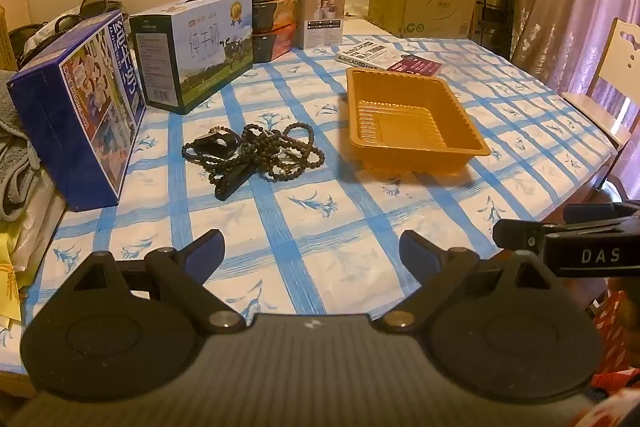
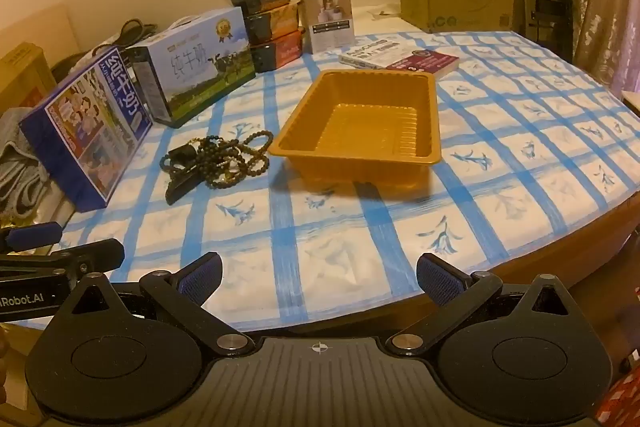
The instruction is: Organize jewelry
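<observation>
Tablecloth, white with a blue grid and small blue flower prints, covers the table in front of me. At the far edge sit a dark blue milk carton box and a lighter milk box, both well to the left, with a book lying flat behind the tray. My gold plastic tray stands empty on the cloth; in the left wrist view its long axis runs away from me toward the book, and it sits right of centre. Just left of it, apart from its rim, lies the tangle of dark bead necklaces, spread wider than deep, with one black oblong pendant pointing toward me and slightly left. From the right wrist view, the same beads lie near the tray's left corner, not touching it. My left gripper hangs over the near cloth with its fingers spread wide, nothing between them. My right gripper is likewise spread and empty, over the table's near edge.
</observation>
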